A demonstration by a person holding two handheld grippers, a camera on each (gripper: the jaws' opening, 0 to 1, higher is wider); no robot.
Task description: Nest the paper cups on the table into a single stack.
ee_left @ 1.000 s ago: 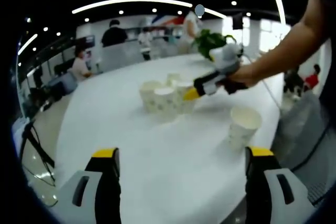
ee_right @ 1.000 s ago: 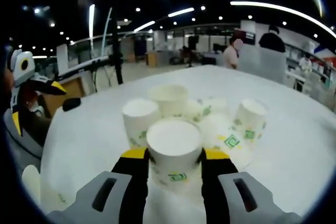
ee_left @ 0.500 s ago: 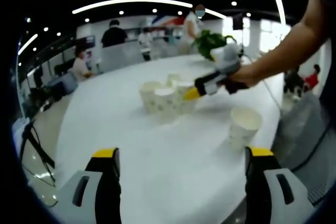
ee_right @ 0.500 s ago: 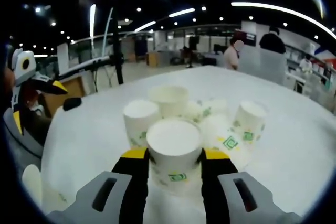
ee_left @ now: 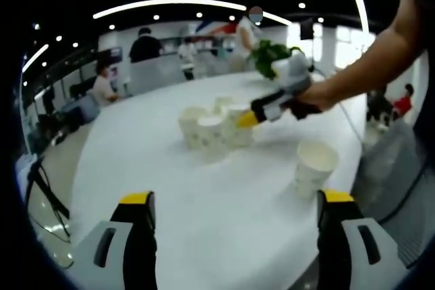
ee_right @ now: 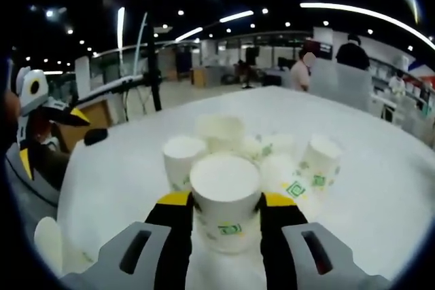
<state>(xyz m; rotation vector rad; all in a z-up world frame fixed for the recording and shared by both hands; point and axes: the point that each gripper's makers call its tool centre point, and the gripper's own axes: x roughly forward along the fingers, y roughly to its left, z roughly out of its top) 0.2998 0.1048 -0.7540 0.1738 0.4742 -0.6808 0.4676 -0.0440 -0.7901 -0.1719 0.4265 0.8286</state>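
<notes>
Left gripper view is sitting low at the table (ee_left: 224, 222) edge, looking across at the cup cluster (ee_left: 214, 125) from a distance. Right gripper view is hovering right up against those same cups (ee_right: 251, 151), facing the opposite way.

left gripper (ee_left: 234, 212) fingers spread wide and level, right gripper (ee_right: 224, 202) fingers clamped on paper cup (ee_right: 225, 195)

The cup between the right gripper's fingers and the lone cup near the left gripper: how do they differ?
The held cup sits clamped between the right gripper fingers; the lone cup stands free, untouched, ahead of the open left gripper. The held cup is beside the cluster of cups; the lone cup stands apart from that cluster. Both are white paper cups, upright with mouths up, over the white table.
</notes>
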